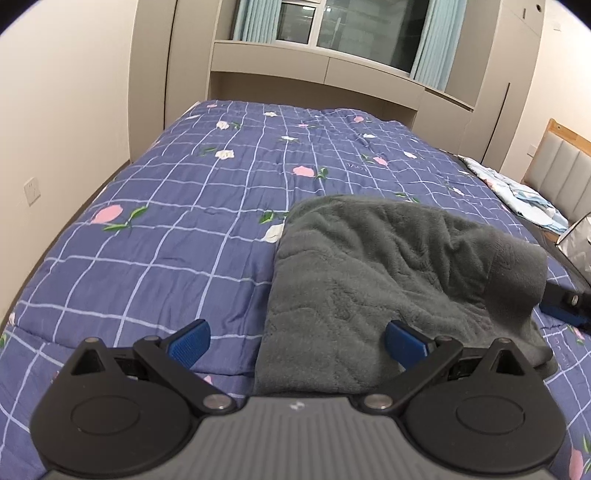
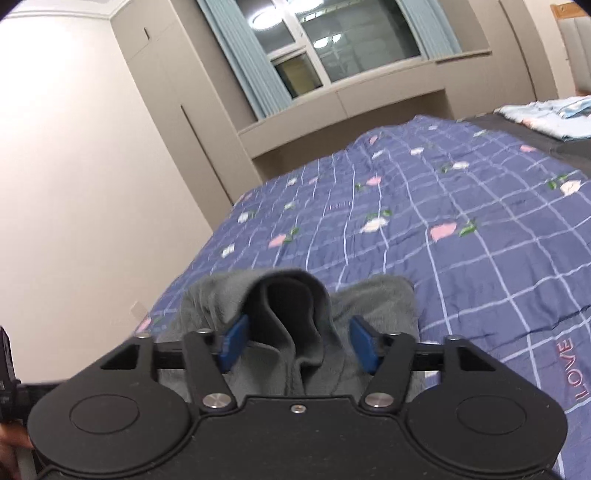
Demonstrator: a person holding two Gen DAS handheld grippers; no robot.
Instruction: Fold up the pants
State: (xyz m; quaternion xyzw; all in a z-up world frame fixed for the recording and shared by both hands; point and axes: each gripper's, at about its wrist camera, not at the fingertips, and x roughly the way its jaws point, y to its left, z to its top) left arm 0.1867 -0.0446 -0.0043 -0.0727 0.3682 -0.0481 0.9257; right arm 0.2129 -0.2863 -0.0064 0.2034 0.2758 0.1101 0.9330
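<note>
Grey fleece pants lie bunched on a blue checked floral quilt. My left gripper is open just above the quilt at the pants' near left edge; its right finger is over the fabric, the left over bare quilt. In the right wrist view my right gripper stands open around a raised fold of the pants, with the cloth standing between the blue pads and not clamped. The right gripper's blue tip shows at the pants' right end in the left wrist view.
The bed runs toward a beige cabinet wall with a window and blue curtains. A folded light-blue cloth lies at the far right by a padded headboard. A wall is to the left.
</note>
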